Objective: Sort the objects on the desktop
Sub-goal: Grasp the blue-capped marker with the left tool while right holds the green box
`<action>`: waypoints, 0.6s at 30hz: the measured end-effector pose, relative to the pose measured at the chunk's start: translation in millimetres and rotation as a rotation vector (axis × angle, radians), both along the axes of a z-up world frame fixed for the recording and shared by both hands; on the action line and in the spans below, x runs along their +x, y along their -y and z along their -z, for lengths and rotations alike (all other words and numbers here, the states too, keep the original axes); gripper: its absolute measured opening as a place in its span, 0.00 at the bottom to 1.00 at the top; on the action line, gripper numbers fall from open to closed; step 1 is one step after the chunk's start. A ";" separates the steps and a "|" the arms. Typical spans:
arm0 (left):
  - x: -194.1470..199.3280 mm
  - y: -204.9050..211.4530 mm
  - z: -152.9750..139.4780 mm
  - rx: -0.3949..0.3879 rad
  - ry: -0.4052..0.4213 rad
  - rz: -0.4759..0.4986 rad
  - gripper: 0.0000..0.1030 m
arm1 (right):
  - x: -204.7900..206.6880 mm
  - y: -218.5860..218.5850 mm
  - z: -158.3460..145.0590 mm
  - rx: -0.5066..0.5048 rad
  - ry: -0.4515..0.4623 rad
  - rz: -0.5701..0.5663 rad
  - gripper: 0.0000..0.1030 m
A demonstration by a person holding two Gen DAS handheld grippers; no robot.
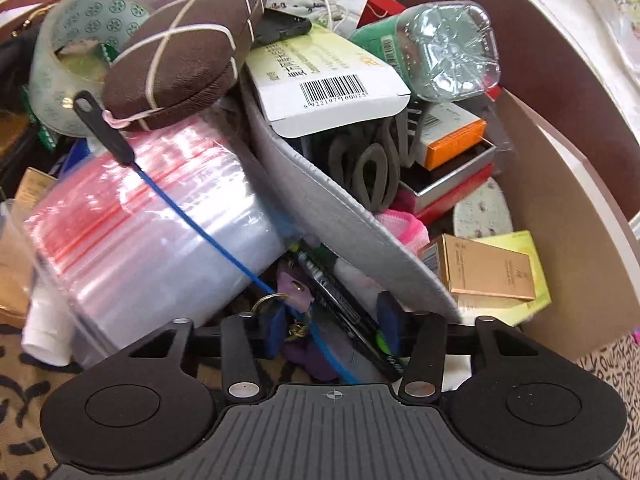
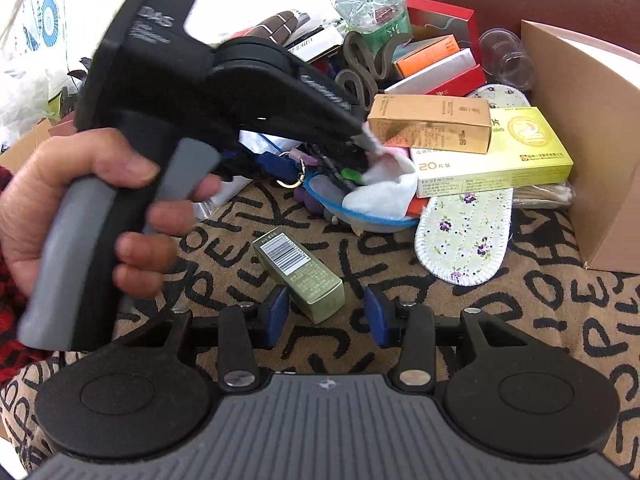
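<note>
My left gripper [image 1: 332,330] is open, its blue pads either side of a black marker pen [image 1: 340,304] lying in the clutter beside a key ring [image 1: 268,302] and a blue cord [image 1: 200,224]. The pen is between the pads, not clamped. In the right wrist view the left gripper [image 2: 312,160] reaches into that same pile. My right gripper [image 2: 326,312] is open and empty, just above the patterned cloth [image 2: 520,320], with a small green-gold box [image 2: 300,276] lying between and ahead of its pads.
A stack of zip bags [image 1: 152,220], a brown pouch [image 1: 184,48], a grey insole [image 1: 344,216], a plastic bottle [image 1: 440,48] and small boxes [image 1: 488,272] crowd the pile. A cardboard box wall [image 2: 580,140] stands right. A floral insole [image 2: 464,232] and yellow box [image 2: 496,152] lie ahead.
</note>
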State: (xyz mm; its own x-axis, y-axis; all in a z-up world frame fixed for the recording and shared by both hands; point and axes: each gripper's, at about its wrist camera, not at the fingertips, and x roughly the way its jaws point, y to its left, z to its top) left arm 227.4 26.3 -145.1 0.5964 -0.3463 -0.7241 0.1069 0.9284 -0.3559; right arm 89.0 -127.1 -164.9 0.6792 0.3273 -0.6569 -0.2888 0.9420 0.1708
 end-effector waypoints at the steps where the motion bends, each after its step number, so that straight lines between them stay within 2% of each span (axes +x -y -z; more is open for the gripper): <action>1: -3.7 -4.4 -1.4 -0.010 0.004 0.005 0.40 | -0.7 0.5 -0.2 0.001 -0.002 0.001 0.44; 2: -7.9 -10.2 -2.6 -0.027 0.003 0.009 0.39 | -1.8 1.0 -0.5 0.003 -0.004 0.002 0.44; 4: -18.2 -21.8 -4.8 -0.042 -0.010 0.007 0.27 | -3.6 1.1 -1.7 0.003 -0.007 -0.003 0.43; 10: -62.7 -51.3 -4.8 -0.011 -0.017 0.034 0.23 | -9.8 -5.0 -3.0 -0.004 -0.019 -0.048 0.45; 11: -70.8 -57.5 -5.4 -0.026 -0.017 0.031 0.24 | -11.1 -6.8 -3.0 -0.017 -0.011 -0.053 0.45; 12: -76.0 -65.2 -5.2 -0.051 -0.029 0.023 0.32 | -12.2 -7.9 -2.9 -0.019 -0.008 -0.059 0.47; 13: -83.0 -70.8 -5.6 -0.069 -0.034 0.008 0.46 | -12.9 -8.3 -3.0 -0.014 -0.008 -0.061 0.47; 18: -99.1 -81.9 -15.3 -0.026 -0.007 -0.020 0.50 | -11.9 -11.0 -5.0 -0.018 0.005 -0.057 0.47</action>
